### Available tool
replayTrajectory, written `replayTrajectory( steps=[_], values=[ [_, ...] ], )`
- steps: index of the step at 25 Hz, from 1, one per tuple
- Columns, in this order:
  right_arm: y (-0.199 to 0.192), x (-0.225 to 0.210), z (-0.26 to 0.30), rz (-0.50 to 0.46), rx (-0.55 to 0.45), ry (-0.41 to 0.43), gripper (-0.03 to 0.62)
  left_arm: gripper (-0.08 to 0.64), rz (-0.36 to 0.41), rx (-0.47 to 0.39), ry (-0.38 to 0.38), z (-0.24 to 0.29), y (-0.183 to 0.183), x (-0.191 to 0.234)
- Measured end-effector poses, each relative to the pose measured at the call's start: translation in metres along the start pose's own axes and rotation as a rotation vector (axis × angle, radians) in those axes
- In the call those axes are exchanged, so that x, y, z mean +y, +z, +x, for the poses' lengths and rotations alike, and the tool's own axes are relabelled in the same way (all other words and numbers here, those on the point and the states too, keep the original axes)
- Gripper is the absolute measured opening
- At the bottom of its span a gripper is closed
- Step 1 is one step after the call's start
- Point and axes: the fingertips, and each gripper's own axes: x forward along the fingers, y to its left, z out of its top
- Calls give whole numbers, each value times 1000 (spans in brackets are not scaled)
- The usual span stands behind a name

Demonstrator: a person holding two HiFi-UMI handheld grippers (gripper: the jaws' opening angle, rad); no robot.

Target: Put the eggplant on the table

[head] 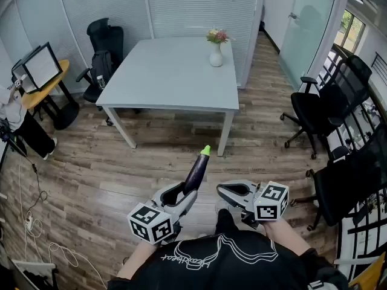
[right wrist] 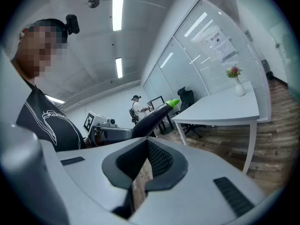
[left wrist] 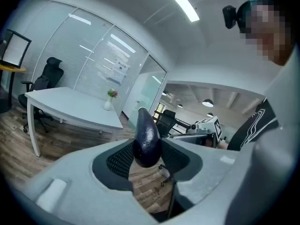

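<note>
The left gripper point(head: 183, 196) is clamped on the dark purple eggplant point(head: 196, 170), whose rounded lower end is pinched between the two ribbed pads point(left wrist: 123, 159). The eggplant is held nearly upright, tilted slightly forward, with its bright green stem end raised above the jaws and pointed toward the table. Just beside it, the right gripper point(head: 224, 190) is carried at about the same height; its jaws are drawn together with only a thin slit left, and nothing is held between them. In the right gripper view the eggplant point(right wrist: 153, 117) is seen off to the side, apart from those jaws. Both grippers are held above the wooden floor point(head: 121, 168). The white table point(head: 175, 71) stands well apart ahead, and only a vase of flowers point(head: 216, 48) is seen on its far edge. Black office chairs point(head: 106, 48) are placed around it.
</note>
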Motion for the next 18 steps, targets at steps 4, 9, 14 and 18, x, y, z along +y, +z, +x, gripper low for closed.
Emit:
replayTrajectory(
  steps=[4,9,14,18],
  values=[
    [5,-4,0,-8,3,-8,8,189,9,0,-2,4,5,1],
    [9,-2,0,-12,-7,-22,9,189,16,-3,-3,1,7,-1],
    [14,-1,-2,0,-26,-24,9,189,15,2,-6,3,9,-1],
    [15,-10,-3,7,-37,-34,9,189,17,2,-5,8,9,0]
  ],
)
